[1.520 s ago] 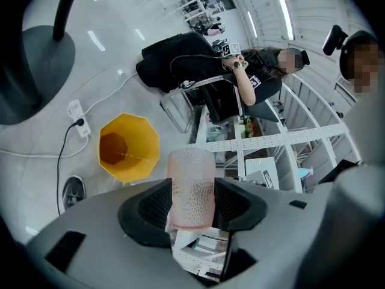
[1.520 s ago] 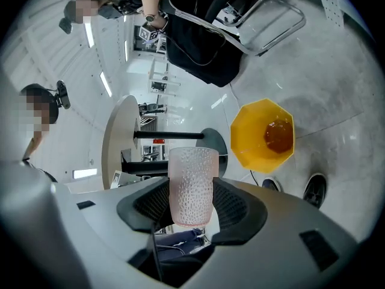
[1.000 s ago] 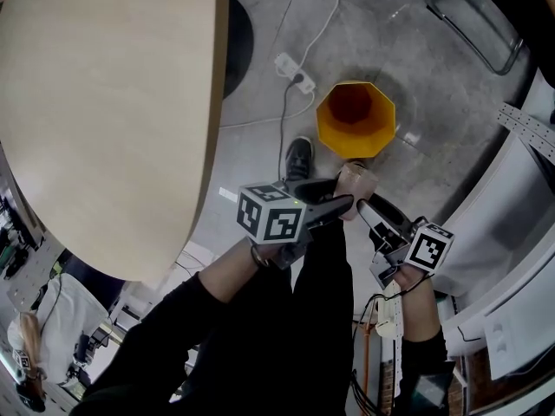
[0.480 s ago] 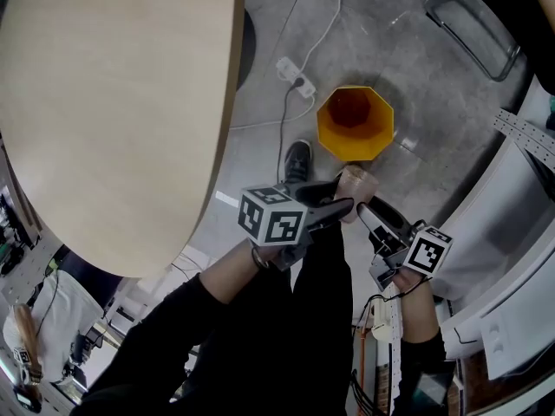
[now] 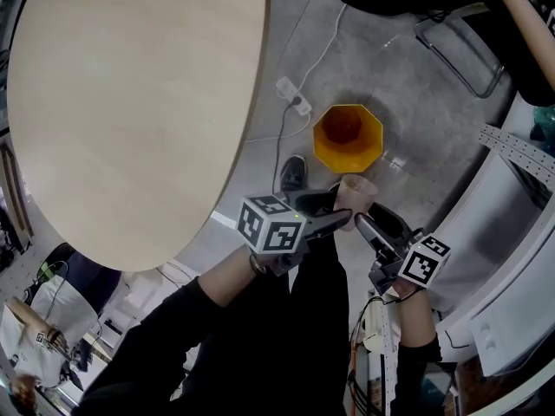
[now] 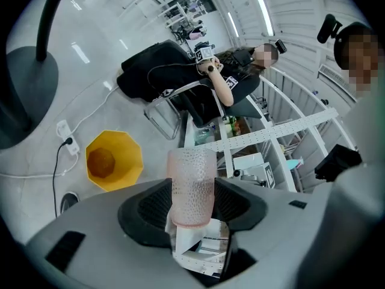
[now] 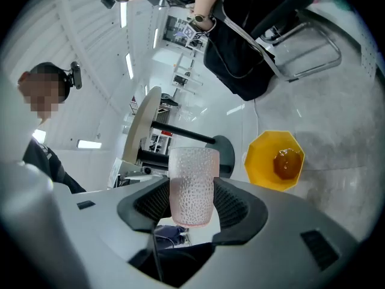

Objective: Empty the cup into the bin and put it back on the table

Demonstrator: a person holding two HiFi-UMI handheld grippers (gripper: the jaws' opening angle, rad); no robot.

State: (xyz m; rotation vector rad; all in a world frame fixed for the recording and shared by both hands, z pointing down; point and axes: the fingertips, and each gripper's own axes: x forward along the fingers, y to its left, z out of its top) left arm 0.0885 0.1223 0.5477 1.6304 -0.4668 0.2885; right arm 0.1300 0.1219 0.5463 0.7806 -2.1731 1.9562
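A pinkish, dimpled see-through cup (image 5: 355,192) hangs above the floor, just short of the yellow eight-sided bin (image 5: 348,136). An orange-brown lump lies in the bin. My left gripper (image 5: 340,211) and my right gripper (image 5: 361,218) both close on the cup, one from each side. The left gripper view shows the cup (image 6: 192,184) upright between the left gripper's (image 6: 192,192) pads, with the bin (image 6: 114,160) beyond on the left. The right gripper view shows the cup (image 7: 192,184) in the right gripper (image 7: 192,190), with the bin (image 7: 275,159) to the right.
The round pale wooden table (image 5: 130,102) fills the left, with its black foot (image 7: 224,152) on the grey floor. A power strip with cable (image 5: 293,95) lies by the bin. A chair (image 5: 458,45) and white shelving (image 5: 512,232) stand to the right. My shoe (image 5: 293,173) is beside the bin.
The head view has shifted, so the table now reaches further right and the bin sits slightly lower. Both grippers keep hold of the cup, little moved.
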